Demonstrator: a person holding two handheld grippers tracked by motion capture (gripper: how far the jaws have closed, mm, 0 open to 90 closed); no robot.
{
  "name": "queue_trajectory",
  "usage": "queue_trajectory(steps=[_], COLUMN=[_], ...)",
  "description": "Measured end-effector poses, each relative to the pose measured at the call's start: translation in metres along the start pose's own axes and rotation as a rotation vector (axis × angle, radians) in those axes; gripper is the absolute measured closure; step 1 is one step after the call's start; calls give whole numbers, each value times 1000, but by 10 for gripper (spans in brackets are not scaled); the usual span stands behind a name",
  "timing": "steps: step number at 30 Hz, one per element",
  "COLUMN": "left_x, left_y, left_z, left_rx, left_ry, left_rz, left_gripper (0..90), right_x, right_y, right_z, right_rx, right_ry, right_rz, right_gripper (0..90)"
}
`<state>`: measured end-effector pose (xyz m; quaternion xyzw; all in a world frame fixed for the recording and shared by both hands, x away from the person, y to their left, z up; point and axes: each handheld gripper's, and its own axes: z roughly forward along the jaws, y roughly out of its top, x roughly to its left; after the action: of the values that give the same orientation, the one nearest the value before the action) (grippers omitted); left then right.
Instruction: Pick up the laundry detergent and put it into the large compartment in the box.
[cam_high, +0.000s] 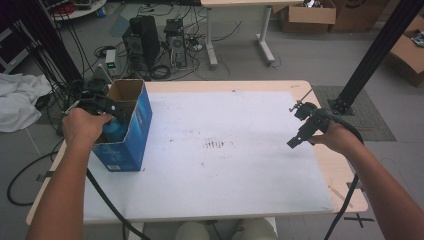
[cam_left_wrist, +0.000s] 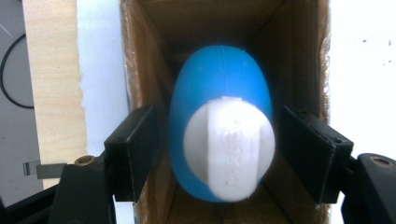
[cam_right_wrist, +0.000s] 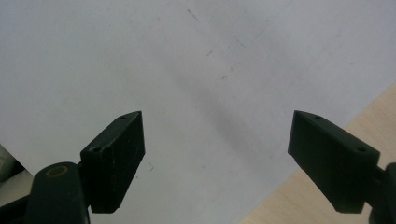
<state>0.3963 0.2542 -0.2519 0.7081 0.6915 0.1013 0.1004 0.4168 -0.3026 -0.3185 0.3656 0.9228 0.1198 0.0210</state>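
An open-topped blue carton (cam_high: 129, 137) with brown cardboard inside (cam_left_wrist: 154, 42) stands at the table's left edge. A blue bottle (cam_high: 115, 131) with a white cap (cam_left_wrist: 229, 149) sits in it, cap towards the camera. My left gripper (cam_high: 107, 107) reaches into the carton's mouth. In the left gripper view this gripper (cam_left_wrist: 219, 140) has a jaw on each side of the bottle, with a thin gap at each pad, so it is open. My right gripper (cam_high: 296, 140) hovers over the right part of the white mat (cam_right_wrist: 196, 56). It (cam_right_wrist: 217, 140) is open with nothing between its jaws.
A white mat (cam_high: 225, 150) covers most of the wooden table (cam_high: 345, 175). A black frame post (cam_high: 375, 55) rises past the table's far right corner. Computer towers (cam_high: 142, 42), cables and cardboard boxes (cam_high: 307, 15) lie on the floor behind. A white cloth (cam_high: 17, 100) lies at the left.
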Motion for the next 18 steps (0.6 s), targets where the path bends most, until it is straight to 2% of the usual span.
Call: queue_trajectory(steps=[10, 18], left_x=[-3, -11], left_y=[-2, -4], left_z=[-22, -43], left_rx=[-31, -60], left_ry=[22, 19], left_rz=[6, 23], left_gripper=[288, 281], right_x=[2, 5], right_y=[-1, -3], right_z=[-5, -9], right_rx=[-11, -23], right_ry=[-3, -4], right_rz=[0, -4], right_gripper=[186, 186])
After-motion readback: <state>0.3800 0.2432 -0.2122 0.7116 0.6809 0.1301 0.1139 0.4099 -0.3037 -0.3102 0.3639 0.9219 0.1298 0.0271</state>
